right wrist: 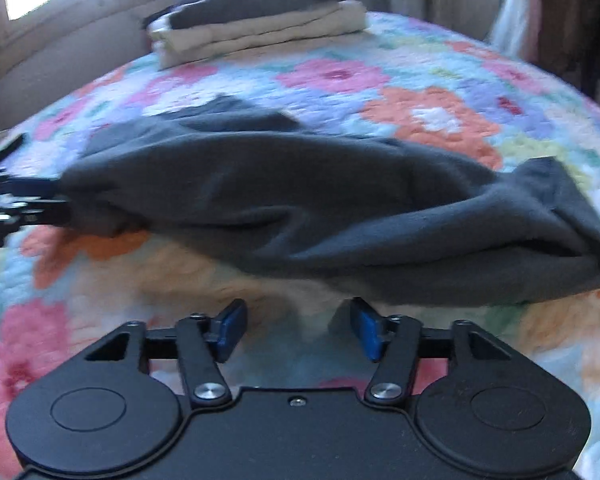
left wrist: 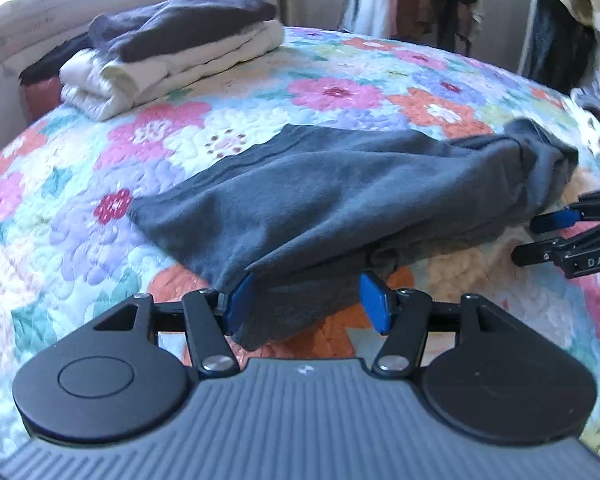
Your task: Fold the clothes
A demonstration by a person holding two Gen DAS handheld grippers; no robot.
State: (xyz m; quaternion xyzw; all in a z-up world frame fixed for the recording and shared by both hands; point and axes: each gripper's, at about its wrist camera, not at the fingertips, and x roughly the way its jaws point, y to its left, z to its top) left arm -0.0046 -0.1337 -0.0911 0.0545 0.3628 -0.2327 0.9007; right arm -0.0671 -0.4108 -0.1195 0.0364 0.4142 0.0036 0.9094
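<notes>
Garment on quilt; both tools, left and right, spread apart.

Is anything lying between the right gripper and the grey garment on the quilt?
Nothing visible. The right gripper, jaws open, sits just short of the grey garment, with only bare floral quilt between them. The folded stack lies far behind.

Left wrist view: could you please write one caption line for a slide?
Open left gripper at the near edge of a dark grey garment on a floral quilt, folded clothes stacked behind.
</notes>
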